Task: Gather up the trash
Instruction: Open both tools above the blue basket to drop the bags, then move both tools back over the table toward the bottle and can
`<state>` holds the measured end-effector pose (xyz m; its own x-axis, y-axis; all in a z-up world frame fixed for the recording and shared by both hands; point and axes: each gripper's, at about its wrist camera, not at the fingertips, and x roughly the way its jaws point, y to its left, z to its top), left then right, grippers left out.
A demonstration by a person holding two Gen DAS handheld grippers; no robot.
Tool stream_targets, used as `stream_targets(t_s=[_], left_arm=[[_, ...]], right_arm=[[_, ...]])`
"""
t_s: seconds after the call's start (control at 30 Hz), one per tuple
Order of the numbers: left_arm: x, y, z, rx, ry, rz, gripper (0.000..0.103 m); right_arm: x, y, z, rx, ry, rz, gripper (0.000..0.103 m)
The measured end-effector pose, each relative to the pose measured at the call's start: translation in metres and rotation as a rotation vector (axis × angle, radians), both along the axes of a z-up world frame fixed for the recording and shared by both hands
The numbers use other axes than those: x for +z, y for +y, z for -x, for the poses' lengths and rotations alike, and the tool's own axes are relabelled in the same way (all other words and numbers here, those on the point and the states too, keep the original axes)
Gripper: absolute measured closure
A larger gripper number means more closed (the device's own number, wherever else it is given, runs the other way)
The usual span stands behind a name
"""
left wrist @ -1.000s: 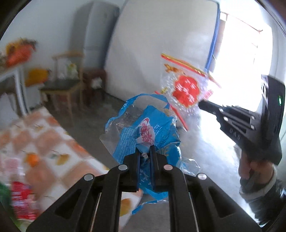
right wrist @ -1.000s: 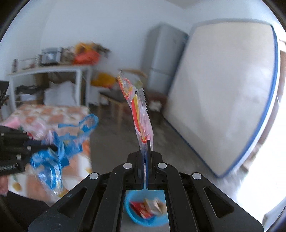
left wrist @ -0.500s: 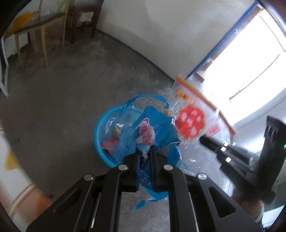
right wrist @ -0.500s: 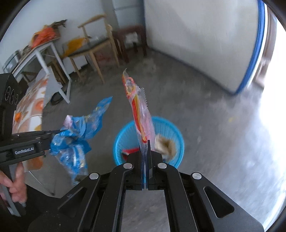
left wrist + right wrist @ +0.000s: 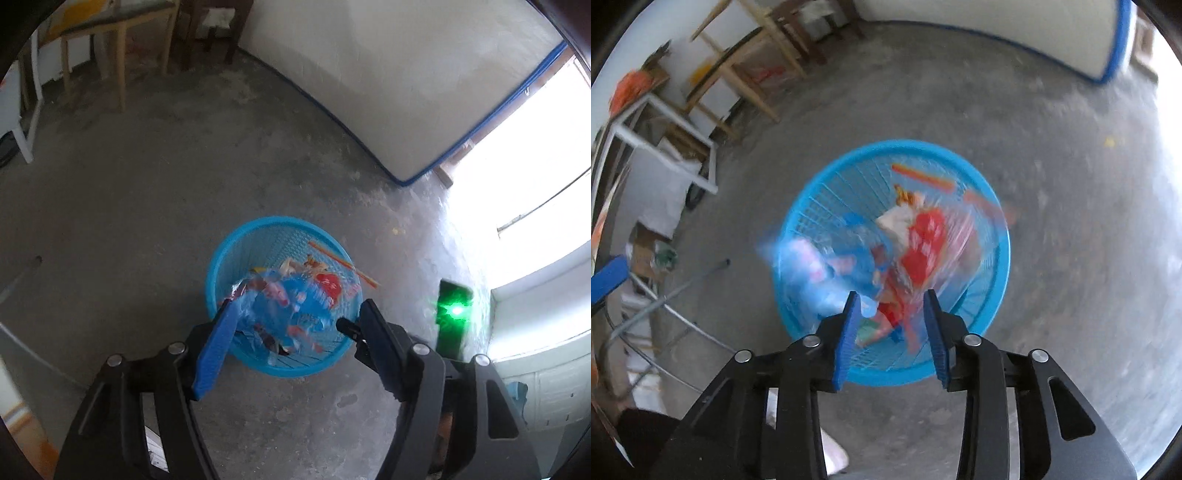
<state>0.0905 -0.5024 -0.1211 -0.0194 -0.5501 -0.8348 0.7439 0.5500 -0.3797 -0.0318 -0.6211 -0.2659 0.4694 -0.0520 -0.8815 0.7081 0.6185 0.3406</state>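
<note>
A blue mesh waste basket [image 5: 225,254] stands on the concrete floor; it also shows in the right wrist view [image 5: 997,280]. My left gripper [image 5: 291,314] is open above its near rim. The blue plastic wrapper [image 5: 306,299] is loose and blurred inside the basket. My right gripper [image 5: 890,299] is open over the basket. The clear bag with red print [image 5: 923,243] is loose and blurred in the basket, beside the blue wrapper [image 5: 809,266]. The clear bag also shows in the left wrist view [image 5: 330,282]. Other scraps lie under them.
A mattress with blue trim [image 5: 388,81] leans on the wall behind the basket. Wooden chairs [image 5: 110,48] and a white table leg [image 5: 22,122] stand at the left. A metal frame [image 5: 653,314] is at the left. A bright doorway [image 5: 524,155] is at the right.
Both grippers have opened and let go: the blue wrapper and the clear red-printed bag have dropped into the basket. Both cameras now tilt more steeply down over it.
</note>
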Motion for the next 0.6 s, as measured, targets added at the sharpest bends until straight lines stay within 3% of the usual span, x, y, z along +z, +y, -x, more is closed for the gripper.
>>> stream_targets(t_s=[0.17,0.2,0.27,0.4,0.5,0.6], left_arm=[[0.028,0.028,-0.001,0.006,0.013,0.045,0.035],[0.034,0.035,0.0,0.006,0.014,0.055,0.035],[0.058,0.06,0.004,-0.005,0.011,0.103,0.035],[0.111,0.121,0.003,0.004,-0.056,0.17,0.034],[0.146,0.185,-0.003,0.082,-0.126,0.19,0.03],[0.183,0.274,-0.012,0.245,-0.225,0.133,0.028]], right_arm=[[-0.005,-0.004,0.026,-0.117,-0.022,-0.028,0.065],[-0.006,-0.007,0.036,-0.144,-0.017,-0.036,0.068],[-0.008,-0.012,0.043,-0.183,-0.012,-0.048,0.085],[0.002,-0.019,0.043,-0.203,-0.068,-0.062,0.09],[0.012,-0.011,0.026,-0.146,-0.126,-0.047,0.09],[0.01,0.001,0.0,-0.081,-0.125,-0.036,0.083]])
